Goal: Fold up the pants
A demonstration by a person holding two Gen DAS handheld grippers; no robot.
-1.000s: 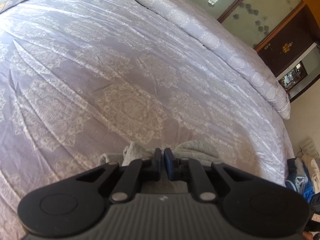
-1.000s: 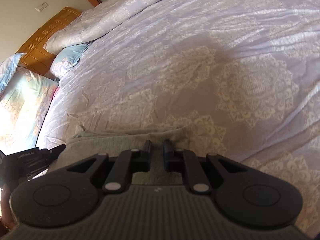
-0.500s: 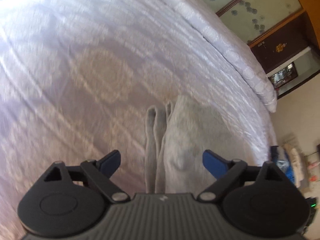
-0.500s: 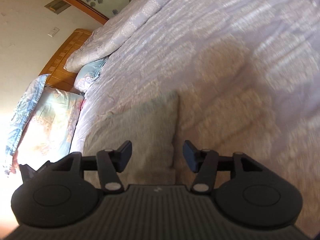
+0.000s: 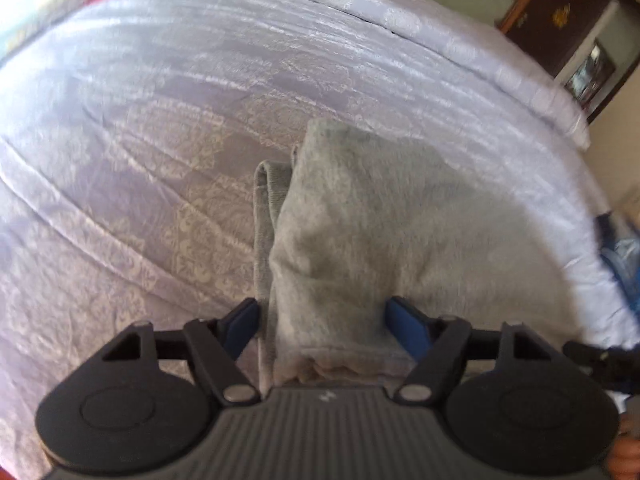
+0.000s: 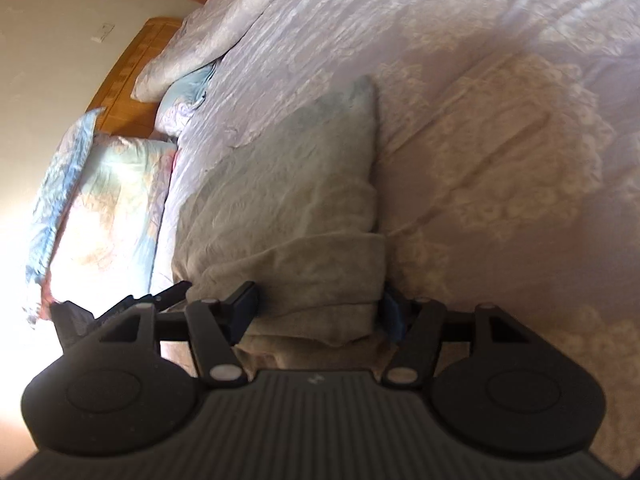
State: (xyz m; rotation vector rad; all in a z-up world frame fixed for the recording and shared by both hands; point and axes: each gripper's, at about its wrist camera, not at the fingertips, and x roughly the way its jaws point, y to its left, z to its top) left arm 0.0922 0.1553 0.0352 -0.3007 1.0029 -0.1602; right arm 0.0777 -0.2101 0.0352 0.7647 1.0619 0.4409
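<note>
The grey pants (image 5: 360,220) lie folded in layers on the lilac patterned bedspread (image 5: 140,120), running away from me. My left gripper (image 5: 326,326) is open, its blue-padded fingers standing on either side of the near end of the pants. In the right wrist view the pants (image 6: 296,184) lie folded with a top layer doubled over near me. My right gripper (image 6: 320,312) is open, with its fingers on either side of that near fold. Neither gripper holds the cloth.
A rolled lilac duvet (image 5: 400,20) lies along the far edge of the bed. Pillows (image 6: 104,200) and a wooden headboard (image 6: 132,60) are at the left in the right wrist view. A dark wardrobe (image 5: 560,12) and clothes on the floor (image 5: 620,256) are at the right.
Both grippers were shut on the pants a second ago, then opened and let go. They have since drawn back and down toward the near end of the folded pants.
</note>
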